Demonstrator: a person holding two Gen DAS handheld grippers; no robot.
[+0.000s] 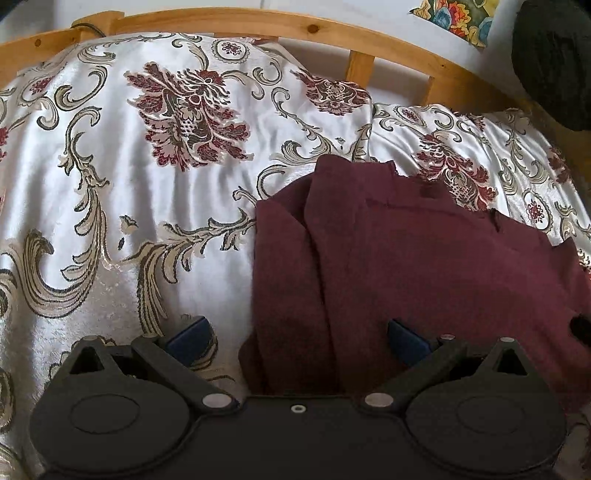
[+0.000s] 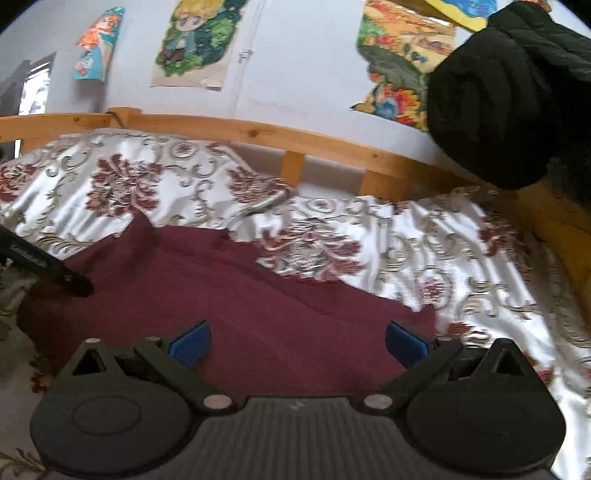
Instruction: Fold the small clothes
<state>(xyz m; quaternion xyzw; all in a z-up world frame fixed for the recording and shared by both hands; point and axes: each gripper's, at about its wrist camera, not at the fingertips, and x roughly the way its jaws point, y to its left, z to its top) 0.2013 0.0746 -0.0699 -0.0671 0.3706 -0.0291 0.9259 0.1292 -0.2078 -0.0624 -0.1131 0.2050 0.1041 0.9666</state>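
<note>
Satin bedspread (image 1: 110,206) under both claws. Left claw (image 1: 295,332) and right claw (image 2: 297,341), spread and empty, hover over the maroon garment (image 1: 424,266); soft, limp knit, best pinched at near corners. Wooden headboard (image 1: 258,22) beyond.

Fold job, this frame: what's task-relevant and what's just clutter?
In play:
maroon garment, partly folded on the bedspread
left tongs, open, straddling its near edge
right tongs, open, over it

Background:
floral bedspread
wooden bed rail
wall posters
black padded item at the right, unclear what it is
</note>
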